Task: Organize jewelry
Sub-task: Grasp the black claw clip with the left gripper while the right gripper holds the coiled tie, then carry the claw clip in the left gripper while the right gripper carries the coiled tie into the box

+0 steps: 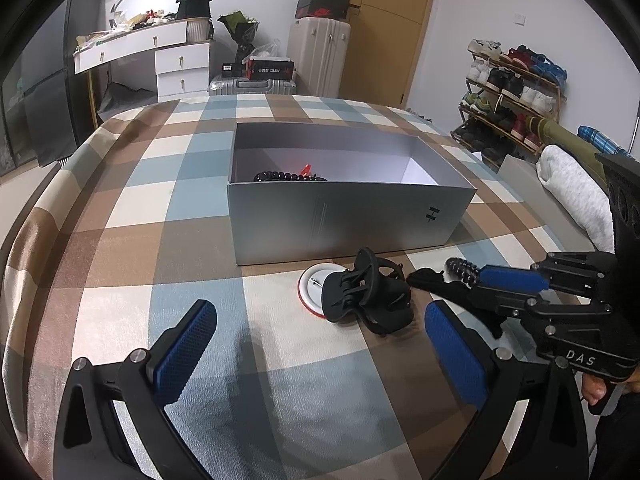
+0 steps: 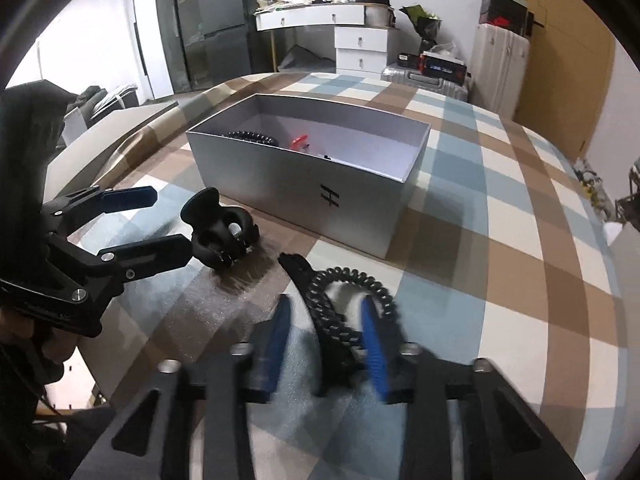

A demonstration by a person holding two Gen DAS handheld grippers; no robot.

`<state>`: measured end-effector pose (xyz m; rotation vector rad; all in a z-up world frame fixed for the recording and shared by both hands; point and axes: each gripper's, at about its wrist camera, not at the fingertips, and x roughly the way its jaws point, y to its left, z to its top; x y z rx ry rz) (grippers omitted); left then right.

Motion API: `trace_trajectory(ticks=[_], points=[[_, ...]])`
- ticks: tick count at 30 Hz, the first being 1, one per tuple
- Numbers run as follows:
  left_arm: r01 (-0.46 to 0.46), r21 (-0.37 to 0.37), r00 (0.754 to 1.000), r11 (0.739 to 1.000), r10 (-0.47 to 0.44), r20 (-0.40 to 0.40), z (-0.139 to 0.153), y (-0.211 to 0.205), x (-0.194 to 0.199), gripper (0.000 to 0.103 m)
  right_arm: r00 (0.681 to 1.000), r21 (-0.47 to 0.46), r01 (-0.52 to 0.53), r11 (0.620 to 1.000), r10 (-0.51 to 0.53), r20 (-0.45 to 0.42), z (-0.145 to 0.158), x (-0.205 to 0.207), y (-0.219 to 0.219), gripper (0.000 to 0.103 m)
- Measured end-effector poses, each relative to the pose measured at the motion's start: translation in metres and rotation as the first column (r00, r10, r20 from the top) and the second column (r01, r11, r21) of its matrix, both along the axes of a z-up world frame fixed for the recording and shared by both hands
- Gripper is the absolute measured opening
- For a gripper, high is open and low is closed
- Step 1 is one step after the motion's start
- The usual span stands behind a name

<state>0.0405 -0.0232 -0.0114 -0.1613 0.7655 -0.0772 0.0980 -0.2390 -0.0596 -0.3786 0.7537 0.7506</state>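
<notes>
My left gripper [image 1: 328, 344] stands open over the plaid cloth, nothing between its blue pads [image 1: 188, 352]. Just ahead of it a black claw hair clip [image 1: 368, 296] lies on a round white badge with a red rim [image 1: 312, 284]. In the right wrist view that clip [image 2: 220, 236] sits at the left gripper's [image 2: 172, 224] lower fingertip. My right gripper [image 2: 326, 320] is shut on a black coil hair tie [image 2: 352, 280], with a flat black strip [image 2: 296, 268] beside it; it enters the left wrist view from the right [image 1: 476, 280]. The grey box [image 1: 348, 220] holds another black coil [image 1: 280, 176] and a small red item [image 1: 306, 169].
The plaid-covered table [image 1: 120, 200] drops off at its left and far edges. A rolled white cloth [image 1: 572, 188] lies at the right edge. Beyond the table stand a shoe rack [image 1: 516, 92], suitcases [image 1: 320, 56] and a white dresser [image 1: 160, 52]. A hand [image 1: 596, 390] holds the right gripper.
</notes>
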Motion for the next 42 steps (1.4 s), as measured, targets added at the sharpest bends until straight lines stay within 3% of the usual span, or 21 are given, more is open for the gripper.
trace_trajectory(ticks=[3,13,21,24,27,30,31,42], points=[[0.0,-0.003,1.0,1.0,0.0,0.0,0.0,0.0,0.0,0.102,1.0,0.005,-0.02,1.0,0.02,0.001,0.002,-0.002,-0.002,0.009],[-0.007,0.03,1.0,1.0,0.007,-0.006,0.001,-0.003,0.002,0.102,1.0,0.175,0.003,0.985,-0.004,0.01,0.031,-0.003,-0.02,0.009],[0.136,0.12,0.991,0.983,-0.134,-0.03,-0.001,-0.031,0.009,0.098,1.0,0.199,0.028,0.98,-0.028,-0.004,0.035,0.002,-0.028,0.009],[0.147,0.156,0.989,0.977,-0.145,-0.03,-0.001,-0.037,0.01,0.098,1.0,0.195,0.027,0.98,-0.027,-0.004,0.035,0.002,-0.028,0.009],[0.149,0.174,0.989,0.973,-0.142,-0.051,-0.005,-0.038,0.012,0.084,1.0,0.195,0.026,0.98,-0.027,0.001,0.037,0.001,-0.028,0.009],[0.153,0.194,0.986,0.969,-0.136,-0.099,-0.011,-0.041,0.018,0.053,1.0,0.189,0.019,0.982,-0.022,0.012,0.038,-0.002,-0.027,0.009],[0.141,0.218,0.988,0.966,-0.123,-0.094,-0.011,-0.042,0.017,0.049,1.0,0.187,0.019,0.982,-0.022,0.016,0.038,-0.002,-0.027,0.009],[0.127,0.159,0.991,0.979,-0.132,0.019,0.002,-0.032,0.001,0.048,1.0,0.186,0.008,0.983,-0.011,0.016,0.038,-0.003,-0.025,0.009]])
